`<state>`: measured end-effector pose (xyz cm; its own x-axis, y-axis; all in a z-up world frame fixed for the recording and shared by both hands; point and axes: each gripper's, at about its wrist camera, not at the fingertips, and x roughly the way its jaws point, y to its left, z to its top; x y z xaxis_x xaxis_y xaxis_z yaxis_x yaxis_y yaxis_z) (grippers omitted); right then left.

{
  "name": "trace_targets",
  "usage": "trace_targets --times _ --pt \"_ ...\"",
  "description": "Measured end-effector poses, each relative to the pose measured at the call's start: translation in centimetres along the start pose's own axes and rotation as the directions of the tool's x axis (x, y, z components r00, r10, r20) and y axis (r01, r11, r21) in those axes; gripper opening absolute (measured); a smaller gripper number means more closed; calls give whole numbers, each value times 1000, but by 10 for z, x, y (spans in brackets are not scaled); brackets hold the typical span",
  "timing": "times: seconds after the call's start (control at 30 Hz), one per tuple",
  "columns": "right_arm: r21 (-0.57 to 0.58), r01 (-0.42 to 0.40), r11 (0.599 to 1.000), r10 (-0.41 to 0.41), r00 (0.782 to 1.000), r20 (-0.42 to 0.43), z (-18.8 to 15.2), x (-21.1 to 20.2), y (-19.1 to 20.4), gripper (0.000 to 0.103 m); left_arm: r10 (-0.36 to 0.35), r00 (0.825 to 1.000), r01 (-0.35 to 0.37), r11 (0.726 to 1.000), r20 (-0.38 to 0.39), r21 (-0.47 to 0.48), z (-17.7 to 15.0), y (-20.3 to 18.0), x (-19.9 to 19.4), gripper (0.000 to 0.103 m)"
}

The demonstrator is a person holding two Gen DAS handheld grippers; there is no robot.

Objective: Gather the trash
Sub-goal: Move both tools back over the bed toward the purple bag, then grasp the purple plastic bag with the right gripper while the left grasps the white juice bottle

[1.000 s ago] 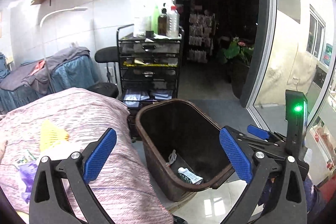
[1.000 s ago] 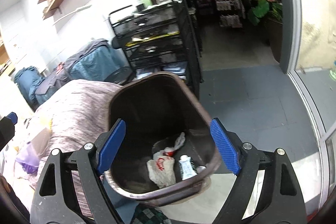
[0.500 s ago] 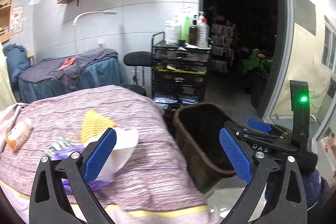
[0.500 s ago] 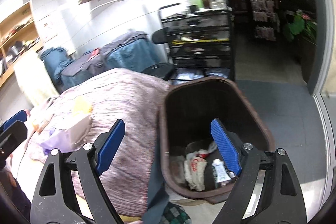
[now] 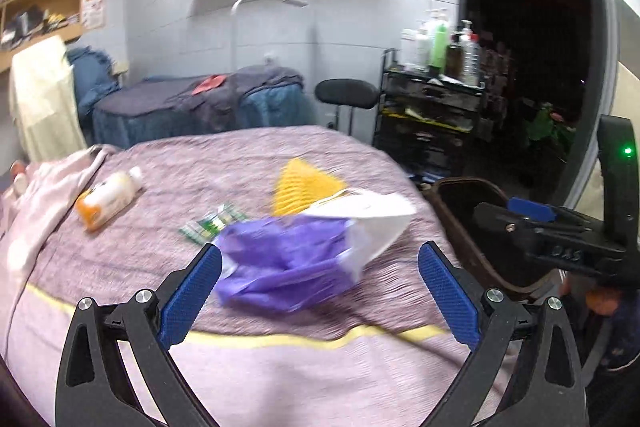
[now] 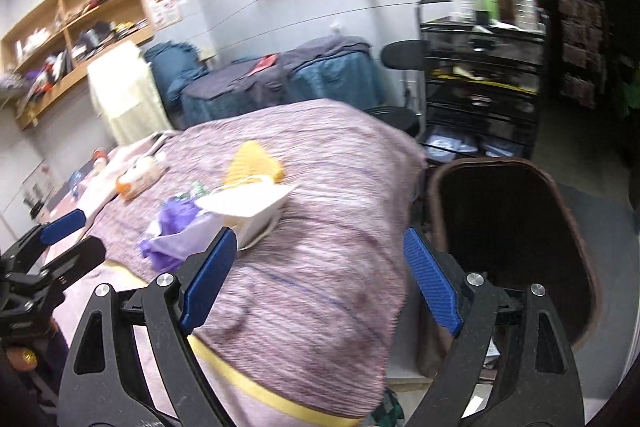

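Observation:
A purple plastic bag (image 5: 280, 263) with a white paper bag (image 5: 376, 223) lies on the pink-striped bed (image 5: 240, 163), right in front of my open, empty left gripper (image 5: 318, 293). A yellow ridged piece (image 5: 304, 183), a green-and-white wrapper (image 5: 212, 225) and an orange-and-white bottle (image 5: 108, 197) lie farther back. The brown trash bin (image 6: 512, 227) stands off the bed's right end. My right gripper (image 6: 320, 277) is open and empty, above the bed's corner beside the bin. The bags also show in the right wrist view (image 6: 208, 223).
A black wire cart (image 5: 432, 119) with bottles and a black stool (image 5: 346, 95) stand behind the bin. Another bed with blue covers (image 5: 192, 107) is at the back wall. Wooden shelves (image 6: 76, 27) hang at the left. A pink cloth (image 5: 44, 195) lies on the bed's left.
Both grippers have swung left, away from the bin and over the bed. The trash on the bed has come into close view; the bin's contents are out of sight.

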<state>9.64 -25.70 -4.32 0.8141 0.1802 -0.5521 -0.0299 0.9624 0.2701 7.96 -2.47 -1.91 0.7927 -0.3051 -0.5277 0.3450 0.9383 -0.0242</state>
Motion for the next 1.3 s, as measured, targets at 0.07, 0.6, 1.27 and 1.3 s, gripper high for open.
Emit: trace_targets --times 0.07,0.6,1.27,1.3 --pt "-19 -21 1000 20 1000 -13 1 5 10 85 32 999 -33 999 -13 -27 -7 18 -2 97" --pt "-174 -161 972 140 982 -127 8 40 81 85 62 989 -83 984 -136 -156 -34 100 17 97" --pt "-396 -191 898 100 966 -239 -3 90 135 15 211 956 -231 970 -205 -77 11 222 71 97" --pt "-378 -210 901 123 962 -242 -1 88 135 15 221 953 -238 969 -206 -62 16 229 74 97"
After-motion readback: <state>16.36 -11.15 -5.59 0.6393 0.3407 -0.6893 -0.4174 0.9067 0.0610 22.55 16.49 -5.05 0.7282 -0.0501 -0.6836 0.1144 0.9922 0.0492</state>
